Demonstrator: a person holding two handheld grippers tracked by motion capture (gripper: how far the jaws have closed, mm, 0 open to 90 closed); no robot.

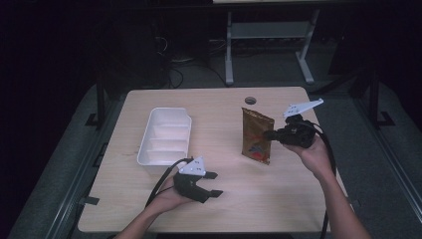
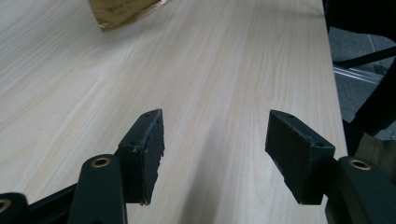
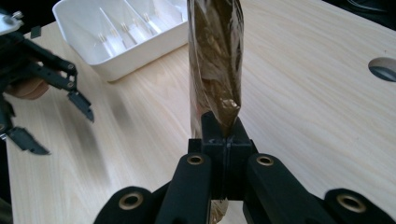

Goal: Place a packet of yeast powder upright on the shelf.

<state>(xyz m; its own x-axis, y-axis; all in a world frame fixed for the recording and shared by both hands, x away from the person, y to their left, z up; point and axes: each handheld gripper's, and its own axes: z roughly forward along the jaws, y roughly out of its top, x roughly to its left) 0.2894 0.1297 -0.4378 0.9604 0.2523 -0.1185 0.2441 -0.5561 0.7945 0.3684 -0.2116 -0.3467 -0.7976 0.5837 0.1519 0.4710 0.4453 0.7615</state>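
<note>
We see the right gripper (image 1: 271, 133) with its jaws pinched on the edge of a brown foil packet (image 1: 256, 135), which stands up beyond them over the wooden table (image 1: 278, 199). The left gripper (image 1: 213, 184) has its jaws spread wide with only bare tabletop between them. A white divided tray (image 1: 166, 135) sits past the packet from the right jaws.

place: lab or workroom | cues: light wooden table (image 1: 278, 199), floor cables (image 1: 174, 74), metal desk frame (image 1: 268, 30)
</note>
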